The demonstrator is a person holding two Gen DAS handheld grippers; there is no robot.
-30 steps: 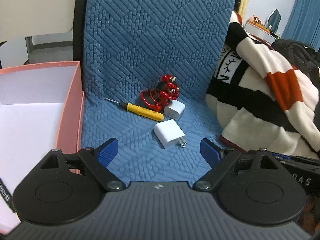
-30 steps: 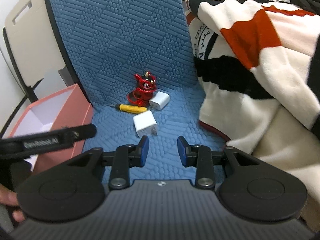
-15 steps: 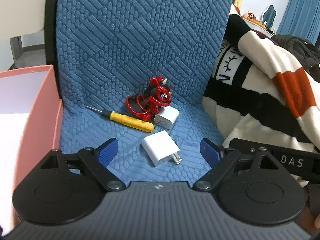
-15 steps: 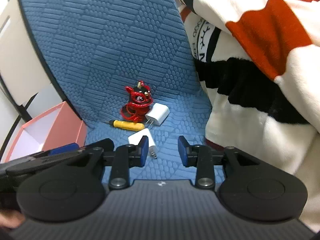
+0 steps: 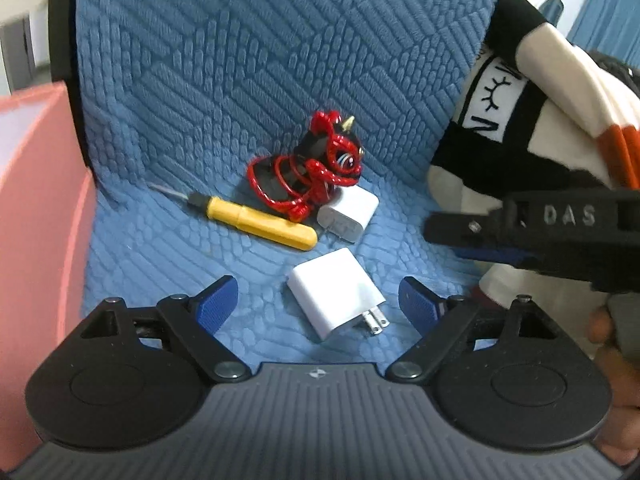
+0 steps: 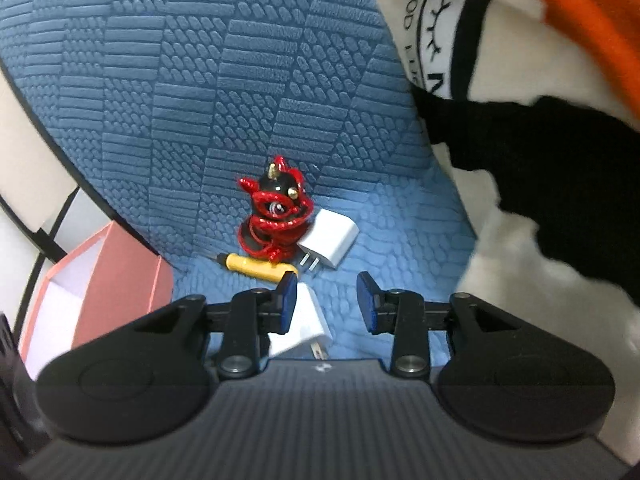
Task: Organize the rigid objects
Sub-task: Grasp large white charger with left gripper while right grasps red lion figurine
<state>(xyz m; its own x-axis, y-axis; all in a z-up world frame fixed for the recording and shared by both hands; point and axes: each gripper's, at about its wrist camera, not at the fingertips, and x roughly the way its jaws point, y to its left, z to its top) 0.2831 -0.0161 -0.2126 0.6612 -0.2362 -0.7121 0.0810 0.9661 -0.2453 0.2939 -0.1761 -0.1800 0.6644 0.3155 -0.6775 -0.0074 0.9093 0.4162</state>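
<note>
A: Which step is being worked on?

B: An approach, it is judged; nothing is being held yet. The left gripper (image 5: 316, 300) is being kept spread wide, and the nearer charger (image 5: 335, 294) is lying on the blue cushion (image 5: 240, 80) just ahead of it, between its two pads but untouched by either, prongs turned toward the gripper's right.

A: And the right gripper (image 6: 327, 300)?

B: Its jaws are being held partly apart with nothing pinched. The same nearer charger (image 6: 306, 322) is being half hidden behind its left finger, low and close in. Just ahead of its pads, the second charger (image 6: 329, 240) is lying against the red toy (image 6: 274, 216), prongs facing the gripper.

A: What is lying farther off?

B: Beyond the nearer charger, the yellow screwdriver (image 5: 256, 222) is resting beside the toy (image 5: 308, 172). The pink box (image 5: 36, 208) is sitting to the left gripper's left, open, and a striped blanket (image 5: 520, 92) is bunched to its right.

A: What is being called for next?

B: Probably the left gripper is to be lowered around the nearer charger and closed across its flat sides, clear of the prongs, and the charger carried to the box.
</note>
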